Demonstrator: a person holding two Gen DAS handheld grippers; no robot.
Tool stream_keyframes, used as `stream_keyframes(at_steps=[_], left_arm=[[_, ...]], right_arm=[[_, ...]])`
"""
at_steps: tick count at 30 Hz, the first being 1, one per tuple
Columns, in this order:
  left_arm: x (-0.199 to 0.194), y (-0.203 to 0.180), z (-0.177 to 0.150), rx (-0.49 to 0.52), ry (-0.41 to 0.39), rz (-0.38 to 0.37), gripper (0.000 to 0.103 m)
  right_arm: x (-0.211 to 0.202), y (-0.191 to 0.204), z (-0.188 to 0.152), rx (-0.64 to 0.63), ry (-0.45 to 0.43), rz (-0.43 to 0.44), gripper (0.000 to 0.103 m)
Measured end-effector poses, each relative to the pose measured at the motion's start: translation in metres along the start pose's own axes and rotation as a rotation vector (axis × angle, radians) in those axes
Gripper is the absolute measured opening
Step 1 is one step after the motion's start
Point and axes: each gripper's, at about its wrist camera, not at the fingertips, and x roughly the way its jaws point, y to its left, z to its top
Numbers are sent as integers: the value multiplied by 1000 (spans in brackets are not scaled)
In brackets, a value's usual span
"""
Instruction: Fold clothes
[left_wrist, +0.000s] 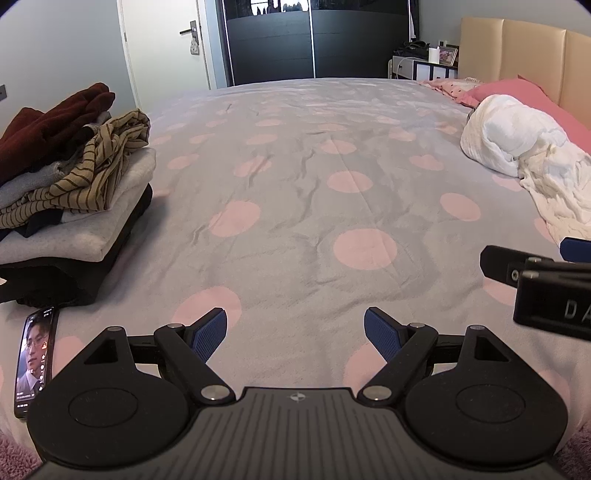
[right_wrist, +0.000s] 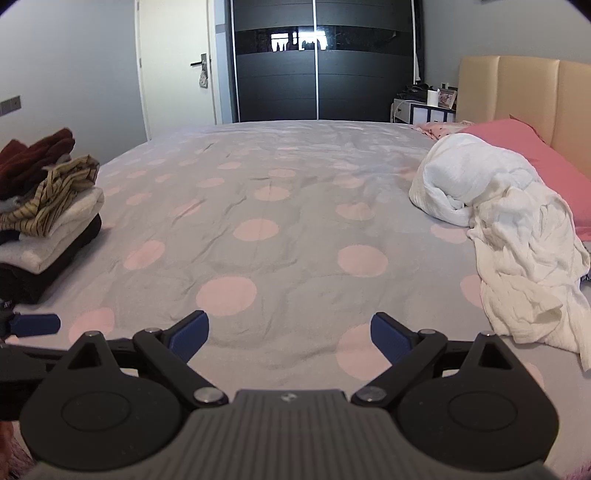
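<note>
A pile of clothes (left_wrist: 70, 192) sits at the left of the bed: a dark red garment on top, a tan striped shirt (left_wrist: 99, 162), grey and black folded items below. It also shows in the right wrist view (right_wrist: 48, 214). A crumpled white cloth (right_wrist: 509, 236) lies at the right, also in the left wrist view (left_wrist: 524, 155). My left gripper (left_wrist: 294, 334) is open and empty above the sheet. My right gripper (right_wrist: 290, 336) is open and empty, near the white cloth's lower edge.
The bed (left_wrist: 295, 177) has a grey sheet with pink dots. A phone (left_wrist: 35, 360) with a lit screen lies by the pile. A pink pillow (right_wrist: 517, 147) and beige headboard (right_wrist: 524, 88) stand at the right. A dark wardrobe (right_wrist: 321, 62) and a door stand beyond.
</note>
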Motion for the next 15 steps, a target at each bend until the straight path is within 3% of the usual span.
stream_keyframes(at_steps=[9, 15], left_arm=[[-5, 3, 0, -39, -39, -11, 82], [-9, 3, -2, -53, -62, -30, 81]], right_arm=[[1, 3, -2, 10, 5, -15, 96], [-6, -2, -2, 20, -32, 29, 96]])
